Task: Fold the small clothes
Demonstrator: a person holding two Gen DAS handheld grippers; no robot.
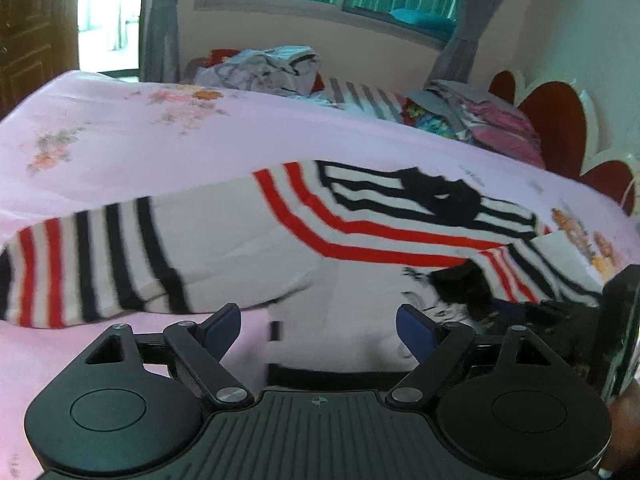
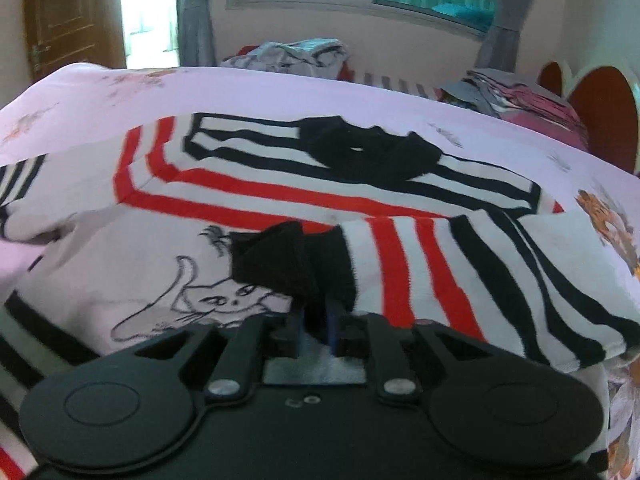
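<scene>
A white long-sleeved shirt point(image 1: 248, 240) with red and black stripes, a black collar point(image 2: 360, 152) and a cat drawing point(image 2: 224, 300) lies flat on the pink bed sheet point(image 1: 120, 152). One sleeve point(image 2: 420, 272) is folded across the chest. Its black cuff point(image 2: 292, 264) lies right at the tips of my right gripper point(image 2: 316, 328), whose jaws stand a little apart with a narrow gap showing. The other sleeve point(image 1: 100, 260) stretches out to the left. My left gripper point(image 1: 320, 328) hovers open over the shirt's lower body, its blue pads point(image 1: 224, 326) wide apart and empty.
Piles of clothes point(image 1: 272, 68) and folded garments point(image 1: 492, 120) sit along the far side of the bed. A red scalloped headboard point(image 1: 560, 120) stands at the right. Behind are a window with grey curtains point(image 1: 160, 20) and a wooden door point(image 2: 68, 12) at the left.
</scene>
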